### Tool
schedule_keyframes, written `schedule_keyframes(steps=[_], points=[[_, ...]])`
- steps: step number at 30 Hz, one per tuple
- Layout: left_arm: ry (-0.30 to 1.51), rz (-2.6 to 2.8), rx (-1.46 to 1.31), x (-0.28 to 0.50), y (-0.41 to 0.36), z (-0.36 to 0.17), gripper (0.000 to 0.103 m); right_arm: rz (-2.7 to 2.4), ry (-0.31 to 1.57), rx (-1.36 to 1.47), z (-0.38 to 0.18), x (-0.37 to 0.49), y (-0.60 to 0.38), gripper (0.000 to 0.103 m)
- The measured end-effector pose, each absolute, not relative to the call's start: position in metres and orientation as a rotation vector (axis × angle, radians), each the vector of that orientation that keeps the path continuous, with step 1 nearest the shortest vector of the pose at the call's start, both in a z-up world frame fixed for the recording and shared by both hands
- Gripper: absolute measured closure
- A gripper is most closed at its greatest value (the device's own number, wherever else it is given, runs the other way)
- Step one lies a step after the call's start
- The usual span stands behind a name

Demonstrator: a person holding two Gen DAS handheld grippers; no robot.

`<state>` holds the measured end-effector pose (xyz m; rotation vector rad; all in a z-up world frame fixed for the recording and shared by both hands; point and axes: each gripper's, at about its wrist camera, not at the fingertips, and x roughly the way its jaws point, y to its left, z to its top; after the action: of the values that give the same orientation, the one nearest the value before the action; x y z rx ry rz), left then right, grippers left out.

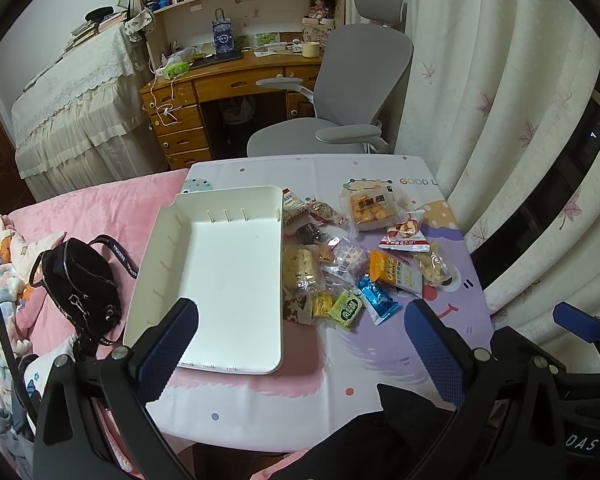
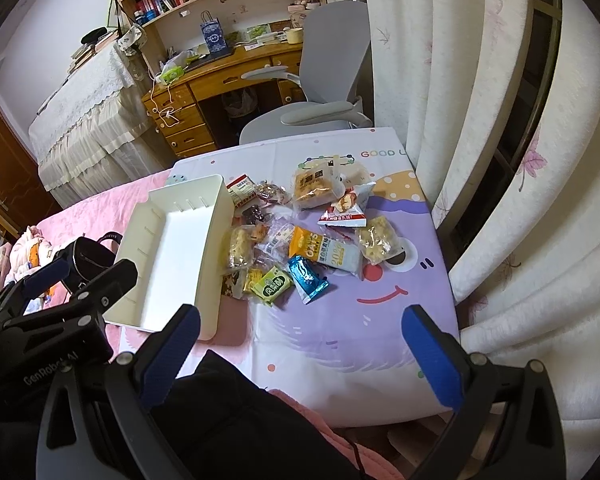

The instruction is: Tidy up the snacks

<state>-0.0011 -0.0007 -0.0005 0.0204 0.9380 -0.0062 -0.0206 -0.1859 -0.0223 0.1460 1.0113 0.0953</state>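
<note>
Both grippers wide open, nothing held: left gripper [image 1: 300,332] hovers above the near edge of the white tray [image 1: 224,264], its left finger over the tray's near-left corner, and the right gripper [image 2: 300,340] hangs over bare patterned cloth [image 2: 340,340] on the near side of the snacks. Snack pile [image 2: 296,236] sits ahead of both, touching the tray's right wall and spreading right; nearest to the right gripper are the blue packet [image 2: 307,279] and green packet [image 2: 272,285], orange oats packet [image 2: 324,251] just beyond. Tray has no snacks in it; black bag [image 1: 80,280] lies left of it on the pink blanket [image 1: 112,208].
</note>
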Motion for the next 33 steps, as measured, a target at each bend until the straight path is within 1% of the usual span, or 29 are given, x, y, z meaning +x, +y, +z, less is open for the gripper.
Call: schedule_keyframes(steps=[23,32,33], points=[[0.946,-0.009,0.018,-0.002,-0.004,0.002,0.0,0.093,1.018,0.145,-0.025,-0.026,-0.18,0.002],[0.946,-0.019,0.01,-0.007,0.003,0.0,0.0,0.095,1.017,0.148,-0.016,-0.026,-0.18,0.002],[0.945,-0.021,0.006,-0.01,0.005,-0.002,0.001,0.095,1.016,0.149,-0.026,-0.031,-0.175,0.002]])
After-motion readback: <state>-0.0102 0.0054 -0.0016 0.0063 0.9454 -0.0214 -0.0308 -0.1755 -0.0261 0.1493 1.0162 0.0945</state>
